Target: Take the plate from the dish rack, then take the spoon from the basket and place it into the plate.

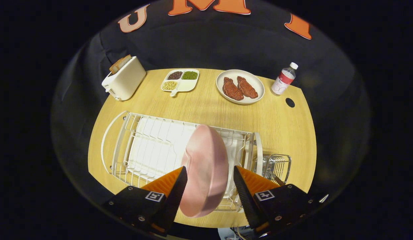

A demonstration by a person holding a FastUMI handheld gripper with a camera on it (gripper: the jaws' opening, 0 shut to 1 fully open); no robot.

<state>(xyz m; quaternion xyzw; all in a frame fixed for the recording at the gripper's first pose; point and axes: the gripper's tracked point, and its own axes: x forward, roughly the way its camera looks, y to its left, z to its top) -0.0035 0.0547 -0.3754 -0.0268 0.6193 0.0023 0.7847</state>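
We saw the gripper (209,176) low over the near edge of the table (206,106), its two orange fingers (169,183) spread wide. The pink plate (206,170) stood on edge between them, in the right part of the white wire rack (139,150). The left finger lay against or just beside the plate's left rim; we could not tell whether it touched. The right finger stood a little apart from the plate's right side, so the plate was not pinched.

The rack ran across the near half of the table, with a white drip tray under its wires. A small wire basket (276,166) hung on the rack's right end, just beyond the right finger. Something thin and metallic showed inside it, but we could not tell whether it was the spoon.

On the far side of the table, from left to right, sat a white toaster (124,81) with bread in its slot, a divided dish (180,80) of beans, a white plate with two brown pieces of meat (240,87), and a small bottle (285,80) with a white cap.
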